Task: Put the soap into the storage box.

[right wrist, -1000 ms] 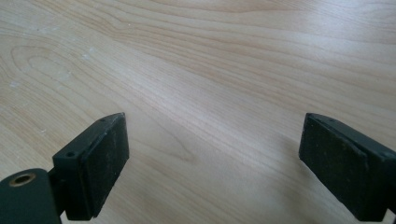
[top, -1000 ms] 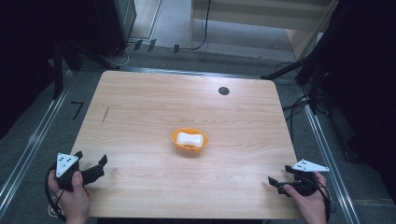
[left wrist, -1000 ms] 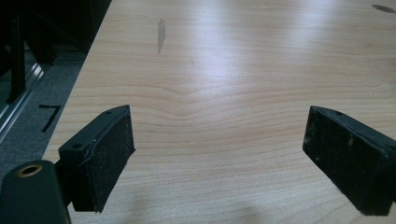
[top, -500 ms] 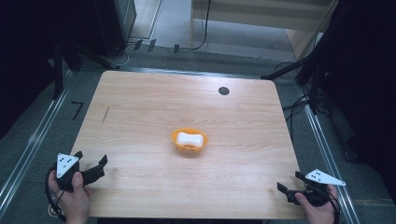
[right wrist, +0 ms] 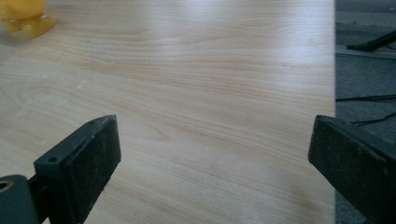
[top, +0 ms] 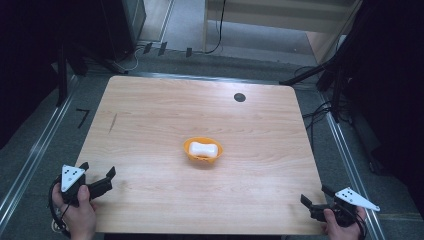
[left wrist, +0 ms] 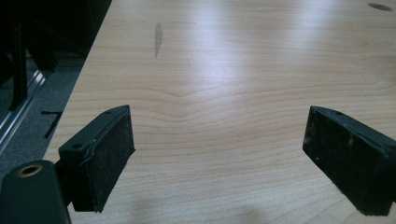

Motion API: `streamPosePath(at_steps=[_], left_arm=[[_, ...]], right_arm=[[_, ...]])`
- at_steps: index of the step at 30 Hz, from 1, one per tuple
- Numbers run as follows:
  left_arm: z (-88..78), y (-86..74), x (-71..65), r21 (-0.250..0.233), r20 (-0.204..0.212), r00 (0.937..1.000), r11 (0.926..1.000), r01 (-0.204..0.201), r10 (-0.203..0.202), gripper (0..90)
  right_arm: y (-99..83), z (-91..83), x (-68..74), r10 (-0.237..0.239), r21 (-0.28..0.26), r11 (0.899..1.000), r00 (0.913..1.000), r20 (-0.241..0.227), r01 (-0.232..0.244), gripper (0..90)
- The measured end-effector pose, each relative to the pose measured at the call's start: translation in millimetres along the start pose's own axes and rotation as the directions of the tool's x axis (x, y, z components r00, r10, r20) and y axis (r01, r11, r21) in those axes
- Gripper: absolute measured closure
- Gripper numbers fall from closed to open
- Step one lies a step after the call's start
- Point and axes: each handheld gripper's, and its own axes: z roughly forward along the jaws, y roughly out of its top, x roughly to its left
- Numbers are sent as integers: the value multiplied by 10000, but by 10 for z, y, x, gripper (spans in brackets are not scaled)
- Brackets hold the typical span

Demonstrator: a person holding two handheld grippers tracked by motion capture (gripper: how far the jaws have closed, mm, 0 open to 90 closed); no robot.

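Wooden table (top: 150, 120), orange bowl (top: 202, 150) holding white block (top: 205, 148), both hand-held grippers' jaws apart

- Honestly, nothing here reads as real text: no words, brand names or labels that I can make out in any of the views.
- The closest thing is a black mark (top: 82, 117) on the grey floor just left of the table (top: 150, 100). From the high view it's shaped like a "7", but it looks more like two strips of tape than a printed number.
- The grey three-cornered plate (top: 71, 175) on the left gripper (top: 97, 168) has a few dark dots on it, too small to read as characters.
- Same goes for the plate (top: 356, 198) on the right gripper (top: 314, 194).
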Motion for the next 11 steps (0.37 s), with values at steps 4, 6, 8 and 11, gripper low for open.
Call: streamPosePath(at_steps=[4, 6, 8, 11], left_arm=[[1, 0, -11, 10, -92, 9999, 10000, -77, 77, 92], [1, 0, -13, 11, -119, 9999, 9999, -104, 104, 92], [4, 0, -18, 2, -135, 9998, 9999, -140, 140, 92], [8, 2, -29, 99, -168, 9996, 9997, -229, 231, 92]], right_arm=[[-28, 9, -13, 169, -97, 9998, 9988, 461, -165, 25], [-29, 2, -6, 146, -168, 9998, 9986, 512, -137, 10], [-33, 1, 3, 10, -156, 9999, 9988, 484, -2, 10], [-36, 4, 6, -52, -126, 9999, 9991, 426, 57, 10]])
